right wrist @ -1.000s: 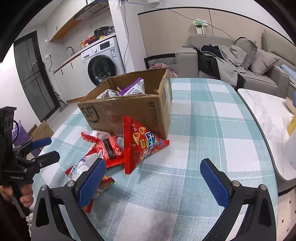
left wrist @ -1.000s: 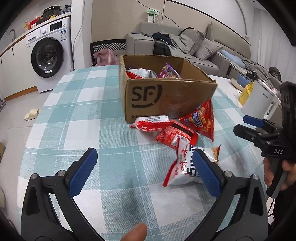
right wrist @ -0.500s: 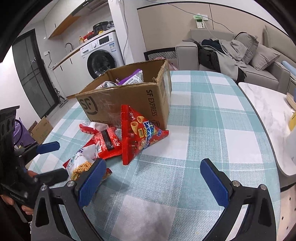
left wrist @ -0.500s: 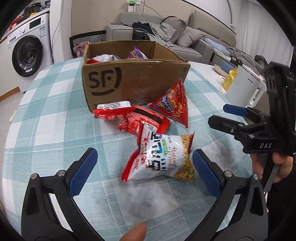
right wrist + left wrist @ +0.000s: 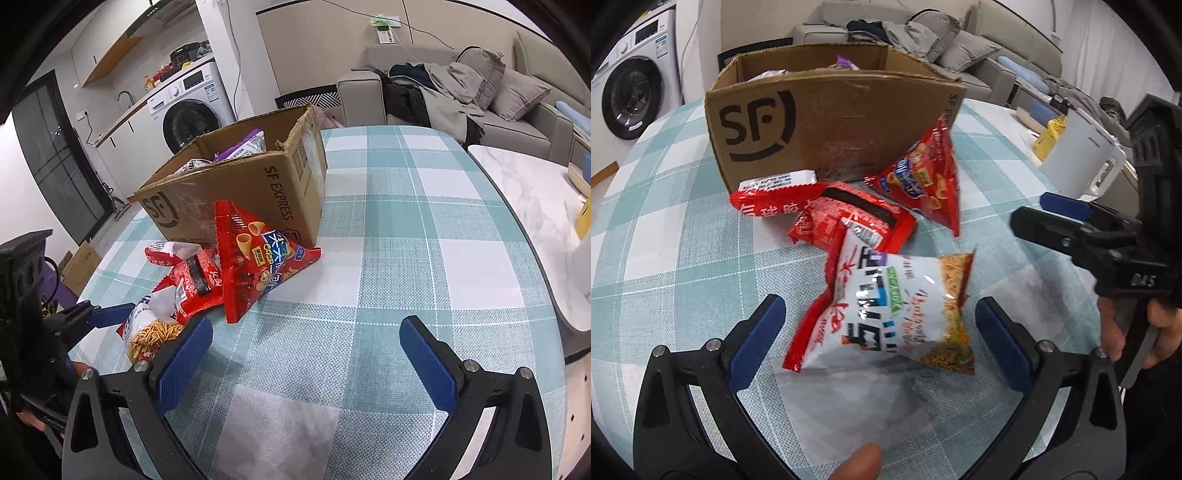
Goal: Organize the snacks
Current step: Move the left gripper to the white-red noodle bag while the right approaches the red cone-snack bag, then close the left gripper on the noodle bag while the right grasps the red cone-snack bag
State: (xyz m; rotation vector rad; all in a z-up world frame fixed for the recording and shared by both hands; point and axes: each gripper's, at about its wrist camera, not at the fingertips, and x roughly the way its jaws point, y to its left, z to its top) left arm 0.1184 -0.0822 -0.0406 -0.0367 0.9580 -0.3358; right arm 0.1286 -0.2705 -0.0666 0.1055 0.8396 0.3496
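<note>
A white and red noodle-snack bag [image 5: 890,314] lies on the checked tablecloth, between the pads of my open left gripper [image 5: 881,347], which is low over it. Behind it lie a red flat packet [image 5: 849,221], a red and white packet [image 5: 775,192] and a red triangular crisp bag [image 5: 923,181] leaning on the open SF cardboard box [image 5: 831,122] that holds more snacks. My right gripper [image 5: 306,360] is open and empty over bare tablecloth, right of the pile; the crisp bag [image 5: 255,258] and the noodle-snack bag [image 5: 155,325] show ahead-left of it.
The right gripper also shows at the right of the left wrist view [image 5: 1089,229]. A white kettle [image 5: 1082,155] stands on a marble side table [image 5: 535,206] to the right. A sofa [image 5: 461,96] and a washing machine [image 5: 188,110] are beyond the table.
My left gripper has moved forward and down onto the pile, so its pads now flank the noodle-snack bag. My right gripper has edged slightly forward and stayed open.
</note>
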